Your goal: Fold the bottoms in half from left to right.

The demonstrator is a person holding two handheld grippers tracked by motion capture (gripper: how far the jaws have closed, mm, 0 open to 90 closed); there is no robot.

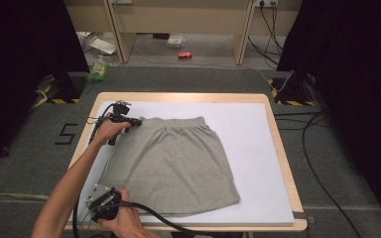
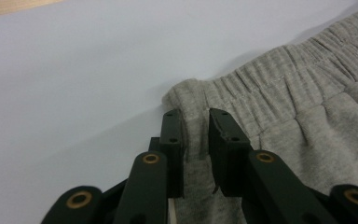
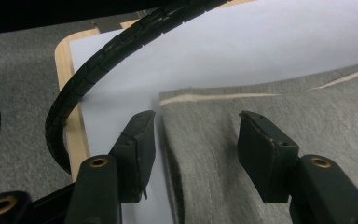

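Observation:
A grey skirt (image 1: 173,158) with an elastic waistband lies flat on the white board (image 1: 248,148), waistband at the far side. My left gripper (image 1: 135,122) is at the waistband's left corner. In the left gripper view the gripper (image 2: 196,119) is shut, with the corner of the gathered waistband (image 2: 284,88) pinched between its jaws. My right gripper (image 1: 101,198) sits at the skirt's near left hem corner. In the right gripper view it (image 3: 196,130) stands open, one jaw over the bare board (image 3: 116,93) and the other over the grey fabric (image 3: 317,102), astride the skirt's side edge.
The board rests on a wooden table (image 1: 284,148) with carpet all round. Cables (image 1: 312,148) trail on the floor at the right. A red can (image 1: 184,55) and a green packet (image 1: 98,72) lie on the floor beyond the table. The right gripper's thick cable (image 3: 88,70) arcs close by.

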